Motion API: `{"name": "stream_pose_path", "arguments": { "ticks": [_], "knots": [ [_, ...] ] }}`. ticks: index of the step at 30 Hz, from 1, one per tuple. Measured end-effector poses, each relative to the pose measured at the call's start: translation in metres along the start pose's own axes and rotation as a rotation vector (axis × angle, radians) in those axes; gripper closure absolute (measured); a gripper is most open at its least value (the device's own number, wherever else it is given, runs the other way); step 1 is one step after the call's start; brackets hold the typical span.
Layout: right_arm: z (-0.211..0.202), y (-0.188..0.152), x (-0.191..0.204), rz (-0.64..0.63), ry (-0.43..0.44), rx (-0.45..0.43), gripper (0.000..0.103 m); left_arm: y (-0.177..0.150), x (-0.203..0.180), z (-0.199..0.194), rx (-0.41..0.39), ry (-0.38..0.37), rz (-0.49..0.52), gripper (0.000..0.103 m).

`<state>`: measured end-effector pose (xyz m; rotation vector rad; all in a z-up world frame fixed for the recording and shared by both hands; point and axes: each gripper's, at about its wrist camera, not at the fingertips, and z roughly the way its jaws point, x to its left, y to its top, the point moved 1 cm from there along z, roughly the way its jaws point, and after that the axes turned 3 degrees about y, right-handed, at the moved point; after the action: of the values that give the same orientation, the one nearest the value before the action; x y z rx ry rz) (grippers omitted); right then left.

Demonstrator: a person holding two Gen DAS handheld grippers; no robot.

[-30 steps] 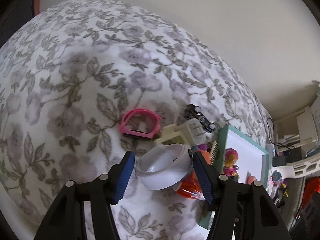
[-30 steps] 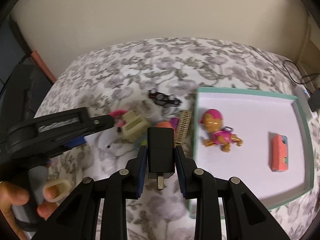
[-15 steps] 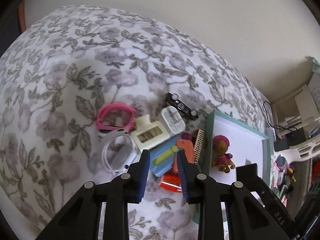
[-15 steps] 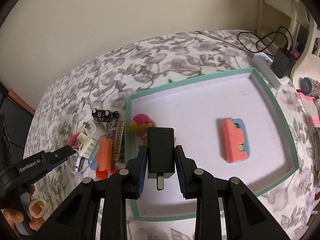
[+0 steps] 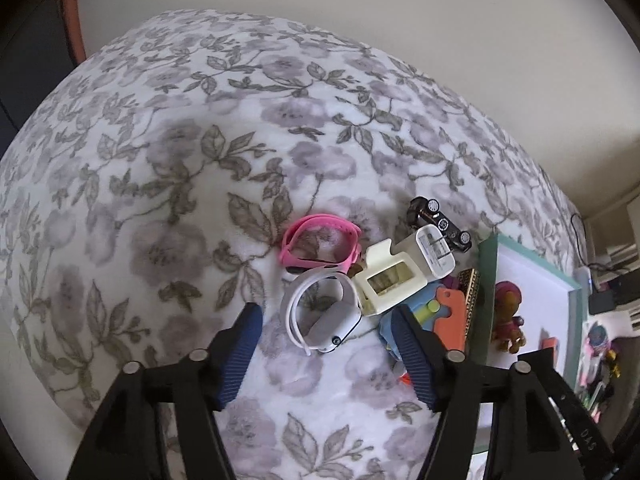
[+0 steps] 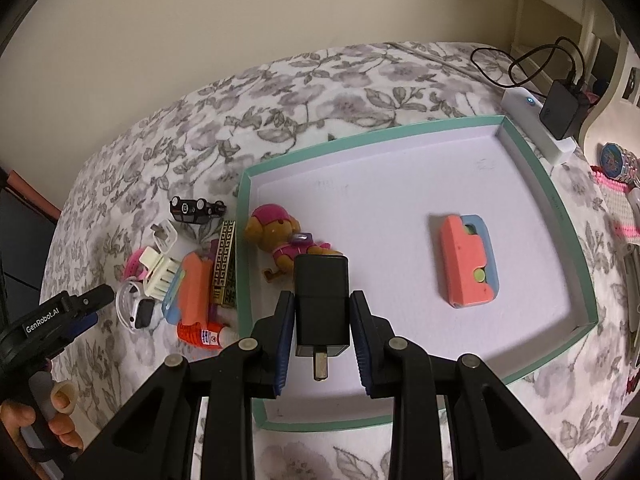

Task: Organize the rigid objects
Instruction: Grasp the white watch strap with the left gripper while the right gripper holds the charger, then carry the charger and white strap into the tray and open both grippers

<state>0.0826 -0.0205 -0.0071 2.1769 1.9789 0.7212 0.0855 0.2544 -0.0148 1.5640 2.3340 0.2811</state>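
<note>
My right gripper (image 6: pixel 322 300) is shut on a black charger block (image 6: pixel 322 312), held over the near left part of the teal-rimmed tray (image 6: pixel 560 216). In the tray lie a toy dog (image 6: pixel 284 240) and a coral and blue case (image 6: pixel 466 264). My left gripper (image 5: pixel 328 354) stands open, just short of a white watch (image 5: pixel 324 320) that lies ahead between its fingers. Around the watch are a pink band (image 5: pixel 320 242), a cream holder (image 5: pixel 390 284), a white charger (image 5: pixel 434 252) and a black toy car (image 5: pixel 440 222).
Left of the tray sits a pile with an orange case (image 6: pixel 196 280), a gold patterned box (image 6: pixel 224 264) and a glue bottle (image 6: pixel 204 334). A white power strip (image 6: pixel 536 124) with a black adapter (image 6: pixel 564 110) lies beyond the tray's far right corner. Floral bedding (image 5: pixel 180 160) stretches left.
My left gripper narrowed and drew back from the white watch, then opened wide again near it. My right gripper carried the black charger block rightwards from the pile to over the tray.
</note>
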Motion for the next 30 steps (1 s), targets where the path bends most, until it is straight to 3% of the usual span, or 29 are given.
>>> {"name": "stream_pose_path", "arguments": {
  "ticks": [4,7,12,19,21,23,30],
  "knots": [
    [0.002,-0.001,0.001,-0.004,-0.004,0.008,0.074,-0.001,-0.009,0.009,0.018,0.059,0.104,0.020],
    [0.004,-0.001,-0.001,0.000,-0.008,0.017,0.074,-0.003,-0.012,0.014,0.027,0.109,0.155,0.020],
    [0.007,-0.002,0.000,-0.002,-0.014,0.029,0.074,-0.005,-0.021,0.020,0.034,0.100,0.218,0.020],
    [0.014,-0.003,0.000,-0.002,-0.031,0.055,0.074,-0.006,-0.021,0.043,0.069,0.136,0.230,0.020],
    [0.016,-0.004,0.000,-0.006,-0.033,0.060,0.074,-0.005,-0.018,0.048,0.072,0.140,0.221,0.027],
    [0.017,-0.004,0.001,-0.010,-0.034,0.066,0.074,-0.005,-0.016,0.049,0.081,0.135,0.214,0.051],
    [0.011,-0.003,0.003,-0.013,-0.032,0.055,0.074,-0.004,-0.016,0.036,0.059,0.133,0.210,0.051]
  ]
}}
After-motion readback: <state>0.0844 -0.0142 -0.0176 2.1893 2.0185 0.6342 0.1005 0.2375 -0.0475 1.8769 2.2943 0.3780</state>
